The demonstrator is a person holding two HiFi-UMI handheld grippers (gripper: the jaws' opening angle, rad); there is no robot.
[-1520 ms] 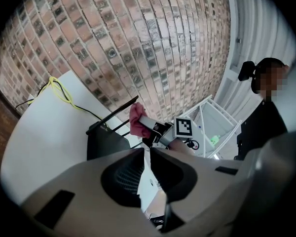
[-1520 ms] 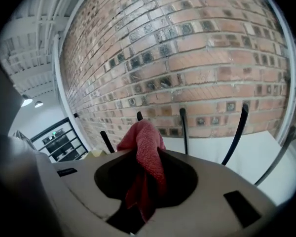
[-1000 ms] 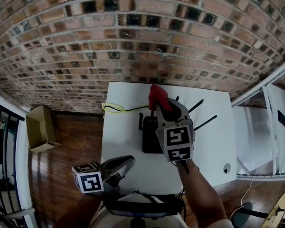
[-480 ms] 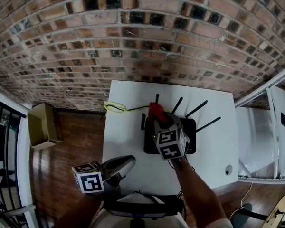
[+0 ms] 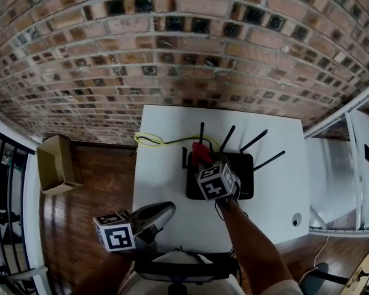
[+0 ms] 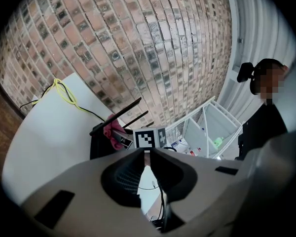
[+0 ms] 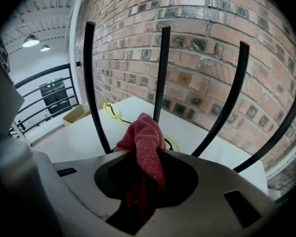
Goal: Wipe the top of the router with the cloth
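Right tongs [image 5: 202, 159]: clamped on the red cloth [image 5: 200, 150], which hangs bunched from the jaws over the left part of the black router [image 5: 246, 168], just in front of its four raised antennas [image 7: 162, 68]. Left tongs [image 5: 165, 210]: jaws together, nothing between them, held at the near left edge of the white counter [image 5: 166, 177], well apart from the router. Yellow cable [image 5: 149, 140]: looped on the counter's far left corner.

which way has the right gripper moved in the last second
Yes. Against the router, the right gripper drew back from the brick wall toward the person, so the cloth now sits over its top.
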